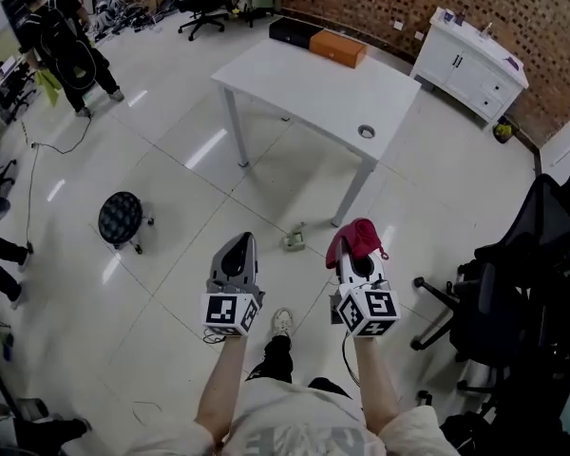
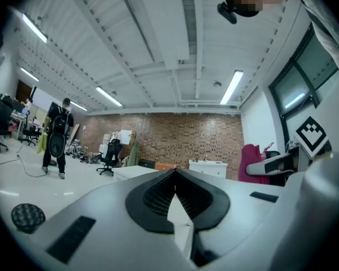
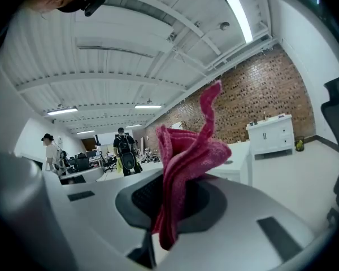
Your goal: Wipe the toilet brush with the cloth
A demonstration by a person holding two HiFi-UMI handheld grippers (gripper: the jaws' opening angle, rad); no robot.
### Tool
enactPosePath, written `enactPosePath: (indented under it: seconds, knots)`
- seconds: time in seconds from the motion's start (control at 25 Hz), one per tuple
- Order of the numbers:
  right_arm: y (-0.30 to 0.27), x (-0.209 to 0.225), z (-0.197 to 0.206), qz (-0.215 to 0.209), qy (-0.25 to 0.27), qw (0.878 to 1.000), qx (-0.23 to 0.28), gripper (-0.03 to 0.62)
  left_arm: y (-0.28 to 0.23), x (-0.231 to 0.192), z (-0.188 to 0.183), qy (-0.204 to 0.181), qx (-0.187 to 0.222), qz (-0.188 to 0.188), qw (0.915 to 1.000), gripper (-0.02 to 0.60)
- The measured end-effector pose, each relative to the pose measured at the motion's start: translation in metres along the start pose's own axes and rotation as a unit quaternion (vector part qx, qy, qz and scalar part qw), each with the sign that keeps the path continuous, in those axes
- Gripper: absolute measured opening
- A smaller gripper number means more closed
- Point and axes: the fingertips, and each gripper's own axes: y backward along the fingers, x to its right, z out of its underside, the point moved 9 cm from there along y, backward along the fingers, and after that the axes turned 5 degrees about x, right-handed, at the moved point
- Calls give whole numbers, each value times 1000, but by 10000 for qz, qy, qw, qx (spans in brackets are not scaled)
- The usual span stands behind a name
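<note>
My right gripper (image 1: 353,253) is shut on a crumpled pink-red cloth (image 1: 356,236), which sticks up out of the jaws (image 3: 186,151). My left gripper (image 1: 239,240) is held level beside it, to the left. Its jaws are shut with nothing between them, and in the left gripper view the pads meet at the tip of the left gripper (image 2: 174,176). Both are held high above the floor, in front of the person's body. A small pale green object (image 1: 294,240) lies on the tiled floor by a table leg. I cannot tell whether it is the toilet brush.
A white table (image 1: 313,84) stands ahead with an orange box (image 1: 337,48) and a black box (image 1: 294,31) at its far edge. A black stool (image 1: 121,217) is at left, a black office chair (image 1: 522,293) at right, a white cabinet (image 1: 470,65) by the brick wall. A person (image 1: 66,50) stands far left.
</note>
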Motion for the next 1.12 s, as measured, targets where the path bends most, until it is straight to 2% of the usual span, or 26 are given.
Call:
enactPosePath:
  seconds: [0.2,0.36,0.48,0.68,0.8,1.12]
  knots:
    - [129,-22,19,-31,-226,9997,-37,32,106,71,-20,161,222,-160,9995,5]
    - [219,-45,14,-153,-329,9992,-143,32,181,131,-34,45,90,-17,9999,5]
    - [264,-65,11,-226,-397,9989,-129,32,224,154,-41,-8,59,99,9999,5]
    - [311,-97,5,-184,-127,9997,-42,32,274,165,-52,88,170,202,9996,5]
    - [320,-111,5,-159,-83,9998,-2,31,290,165,-57,108,227,281,9993,5]
    - [335,-152,10,-450,29,9988,214,32,325,150,-66,160,267,285,9991,5]
